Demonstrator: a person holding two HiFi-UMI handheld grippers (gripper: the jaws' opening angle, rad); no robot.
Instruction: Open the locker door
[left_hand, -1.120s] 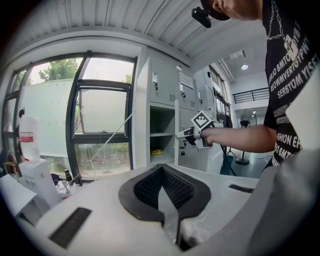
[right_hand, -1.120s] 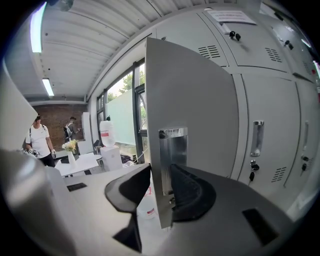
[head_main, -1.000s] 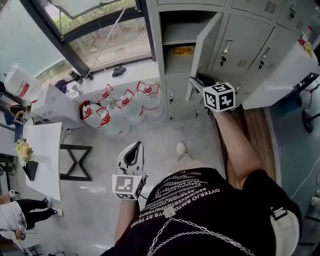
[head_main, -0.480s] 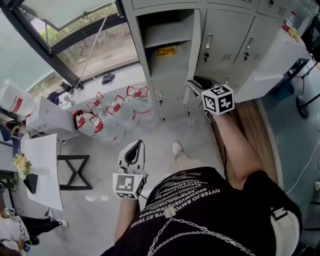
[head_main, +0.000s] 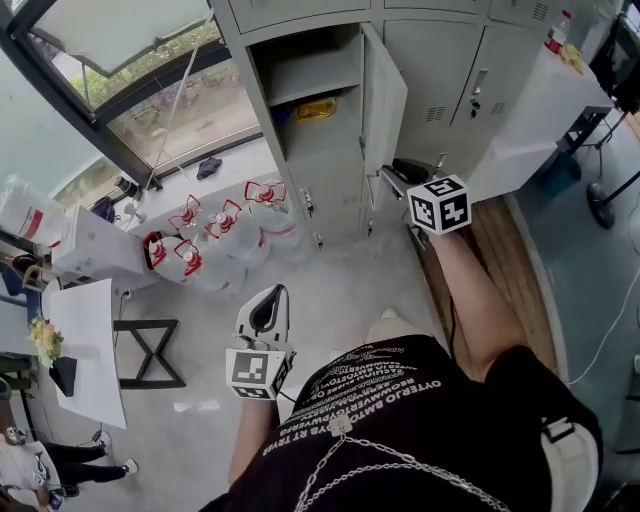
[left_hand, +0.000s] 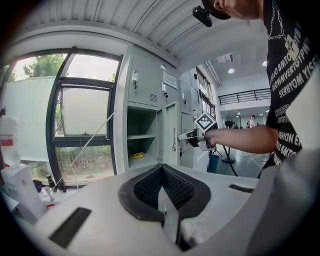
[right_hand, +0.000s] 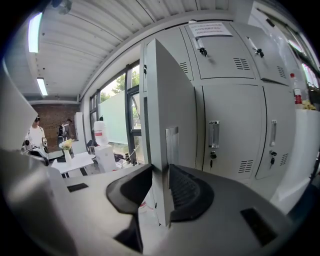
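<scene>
Since pulling it wider needs purchase, clamping R gripper onto grey steel locker door, L gripper closed, empty.

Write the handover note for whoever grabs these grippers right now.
Right gripper: shut on the free edge of the locker door.
Left gripper: shut, empty, held low, away from the lockers.
Locker door: swung well out from the cabinet; the open compartment shows a shelf with a yellow item below it.
Done: door unlatched and open.
Left: probably just swing it wider if needed, then open the right jaws and back off.
</scene>
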